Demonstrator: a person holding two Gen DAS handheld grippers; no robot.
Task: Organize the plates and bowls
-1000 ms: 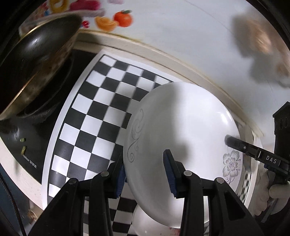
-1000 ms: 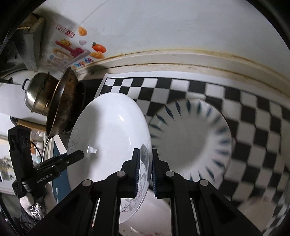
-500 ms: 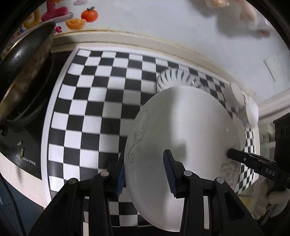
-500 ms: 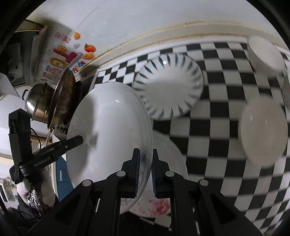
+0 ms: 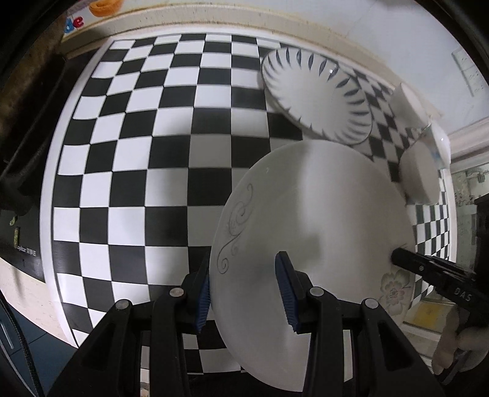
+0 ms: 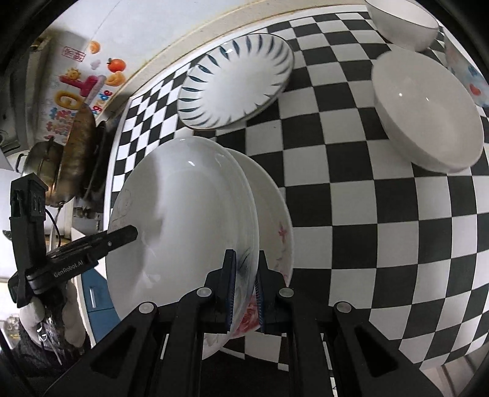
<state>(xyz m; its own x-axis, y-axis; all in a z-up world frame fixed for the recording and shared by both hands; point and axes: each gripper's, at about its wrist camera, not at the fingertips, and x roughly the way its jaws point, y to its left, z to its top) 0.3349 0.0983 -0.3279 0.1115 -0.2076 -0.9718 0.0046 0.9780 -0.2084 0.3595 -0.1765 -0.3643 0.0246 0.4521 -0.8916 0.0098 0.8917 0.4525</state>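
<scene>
A white plate with a grey swirl and flower print (image 5: 311, 232) is held tilted above the checkered counter by both grippers. My left gripper (image 5: 244, 287) is shut on its rim at one side. My right gripper (image 6: 243, 282) is shut on the opposite rim, where the plate (image 6: 183, 220) shows its inside. Under it lies a second white plate with pink flowers (image 6: 275, 213). A blue-striped plate (image 6: 235, 79) lies further back; it also shows in the left wrist view (image 5: 318, 91). A white bowl (image 6: 428, 113) stands to the right.
Another white bowl (image 6: 400, 21) stands at the far right by the wall. A dark wok (image 6: 79, 149) and a steel pot (image 6: 33, 158) sit on the stove left of the checkered mat (image 5: 152, 146). The counter's front edge (image 5: 49, 268) is close.
Both grippers have lifted the plate and pulled back from the wall; more of the counter, the striped plate and the bowls have come into view. The flowered plate underneath is now exposed.
</scene>
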